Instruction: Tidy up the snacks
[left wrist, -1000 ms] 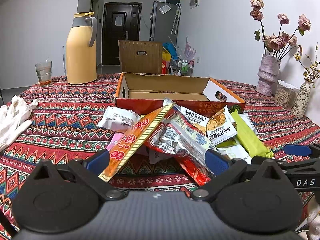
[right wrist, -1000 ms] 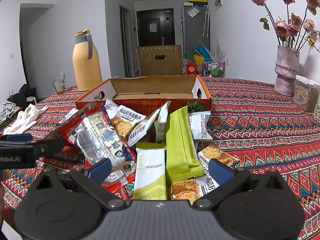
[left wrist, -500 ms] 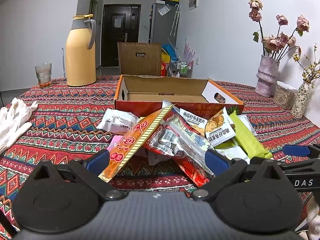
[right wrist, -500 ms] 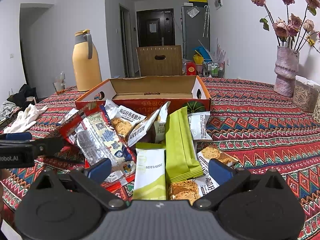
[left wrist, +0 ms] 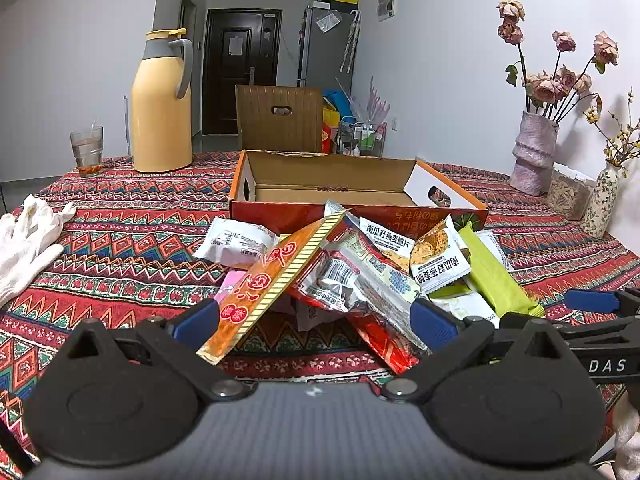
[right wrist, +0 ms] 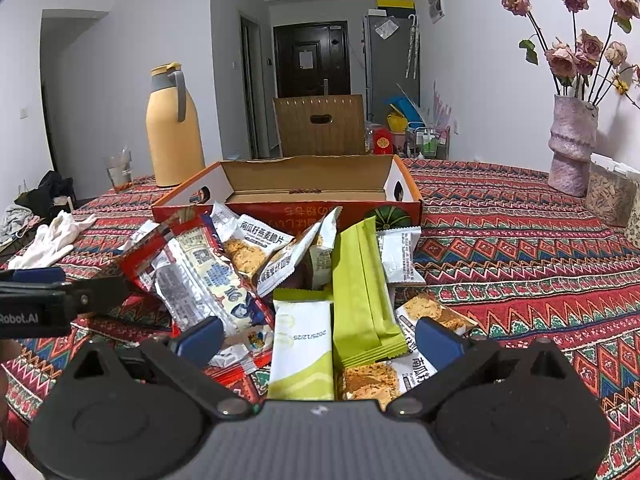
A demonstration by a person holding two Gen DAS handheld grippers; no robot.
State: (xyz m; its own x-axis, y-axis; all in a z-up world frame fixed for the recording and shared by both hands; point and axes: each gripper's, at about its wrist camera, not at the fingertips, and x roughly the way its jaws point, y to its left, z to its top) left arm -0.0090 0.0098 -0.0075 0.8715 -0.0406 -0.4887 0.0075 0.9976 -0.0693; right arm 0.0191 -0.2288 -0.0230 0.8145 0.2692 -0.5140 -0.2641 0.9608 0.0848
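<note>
Both jaws wide, holding nothing: left gripper (left wrist: 314, 322), right gripper (right wrist: 318, 338). Snack pile (right wrist: 304, 280) heaped on the tablecloth (right wrist: 520, 264), just ahead of both. Green bar (right wrist: 362, 292) nearest the right one, long axis running near-to-far. Beyond the pile, open cardboard box (right wrist: 288, 210), seemingly empty

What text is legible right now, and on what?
"2025/12/25", upside down: white-green packet.
"南瓜籽燕麦脆片": oat crisp packet.
"DAS": right hand-held gripper.
"Robot.AI": left hand-held gripper.
Orange box print, barcodes and other wrappers: unreadable.
</note>
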